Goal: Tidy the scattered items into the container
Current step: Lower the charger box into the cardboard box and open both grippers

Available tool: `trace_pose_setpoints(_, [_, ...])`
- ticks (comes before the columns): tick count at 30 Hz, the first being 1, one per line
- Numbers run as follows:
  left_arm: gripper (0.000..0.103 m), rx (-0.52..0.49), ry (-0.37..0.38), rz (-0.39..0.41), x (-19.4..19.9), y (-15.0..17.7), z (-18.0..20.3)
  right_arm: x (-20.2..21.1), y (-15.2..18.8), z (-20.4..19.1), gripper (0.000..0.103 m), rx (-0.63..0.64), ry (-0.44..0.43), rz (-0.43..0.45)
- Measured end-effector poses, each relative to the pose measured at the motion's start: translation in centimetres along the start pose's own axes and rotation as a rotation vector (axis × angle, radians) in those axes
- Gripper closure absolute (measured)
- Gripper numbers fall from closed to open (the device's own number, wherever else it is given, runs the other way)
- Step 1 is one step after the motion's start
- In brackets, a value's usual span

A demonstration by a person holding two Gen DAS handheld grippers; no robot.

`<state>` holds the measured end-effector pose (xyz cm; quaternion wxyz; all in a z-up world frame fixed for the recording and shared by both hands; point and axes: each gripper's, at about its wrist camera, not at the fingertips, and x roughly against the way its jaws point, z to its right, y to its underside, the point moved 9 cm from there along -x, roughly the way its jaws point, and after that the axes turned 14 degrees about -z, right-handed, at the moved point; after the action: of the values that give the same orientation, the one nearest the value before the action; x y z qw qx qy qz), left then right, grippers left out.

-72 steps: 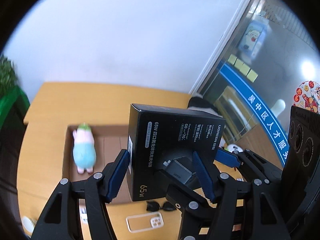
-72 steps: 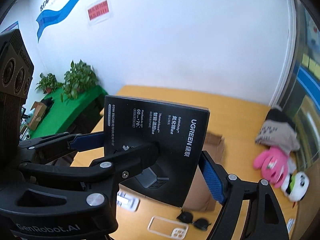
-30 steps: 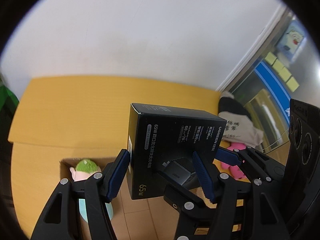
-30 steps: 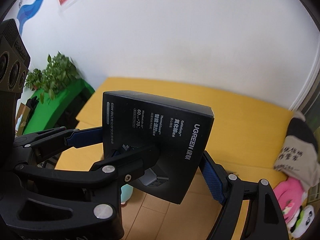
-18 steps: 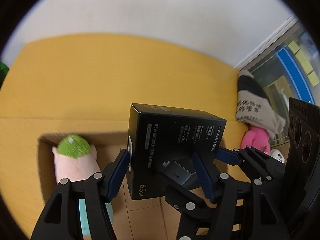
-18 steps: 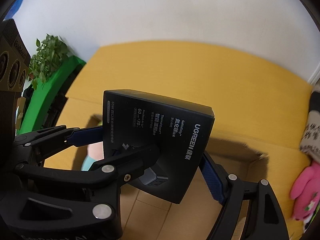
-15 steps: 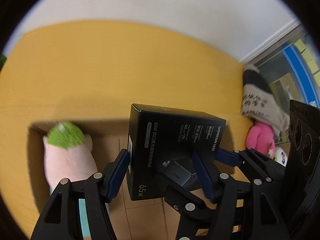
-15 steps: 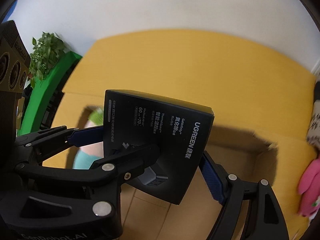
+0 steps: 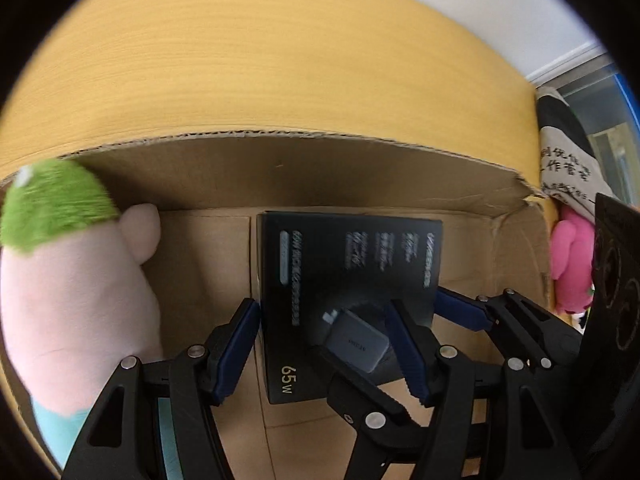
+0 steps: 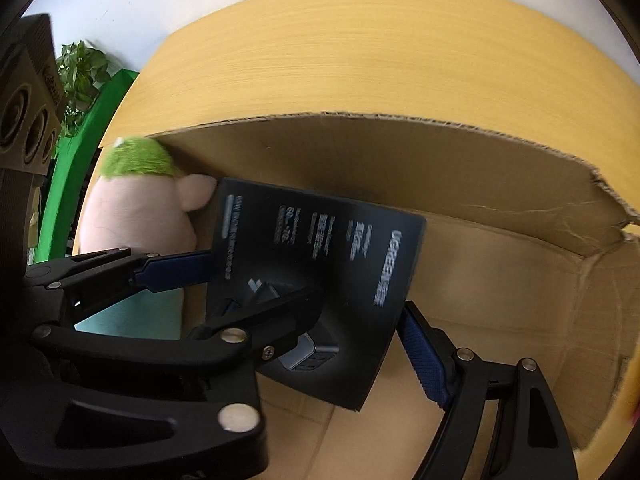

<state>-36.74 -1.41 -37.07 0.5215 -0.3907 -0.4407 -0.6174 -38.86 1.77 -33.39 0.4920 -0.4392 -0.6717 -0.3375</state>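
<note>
A black charger box (image 9: 352, 256) (image 10: 320, 240) hangs inside the open cardboard carton (image 9: 280, 138) (image 10: 360, 118), held between my two grippers. The left gripper (image 9: 320, 312) presses its left pad on the box's left edge, and its right finger lies across the box's front. The right gripper (image 10: 320, 304) presses its right pad on the box's right edge; its left finger is hidden in the right wrist view. I cannot tell whether the box touches the carton floor. A plush toy (image 9: 72, 272) (image 10: 136, 208) with green hair lies in the carton's left end, close beside the box.
The carton stands on a yellow wooden table (image 9: 280, 60) (image 10: 360, 48). A pink plush (image 9: 568, 264) and a black-and-beige cloth item (image 9: 564, 160) lie right of the carton. Its right wall is torn at the corner (image 10: 616, 216). A plant (image 10: 80, 72) stands far left.
Both grippers have come down together with the black box, from above the carton into it. The carton walls and plush toy now fill the views. The hold on the box looks unchanged.
</note>
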Motion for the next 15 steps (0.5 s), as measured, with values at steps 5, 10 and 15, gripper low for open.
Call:
trace_pose_setpoints(5, [0.039,0.023,0.015,-0.004,0.1,-0.4,-0.3,-0.3,-0.9,-0.7,0.01,0.007,-0.005,0.025])
trace_pose_setpoints(10, [0.039,-0.029,-0.046,0.05,3.0,1.0,1.0,1.7,0.0,-1.0,0.008,0.052,0.029,0.058])
trace_pose_setpoints(15, [0.039,-0.092,-0.111,0.209,9.7,4.2,2.8,8.0,4.0,-0.6,0.007,0.069,0.145,0.185])
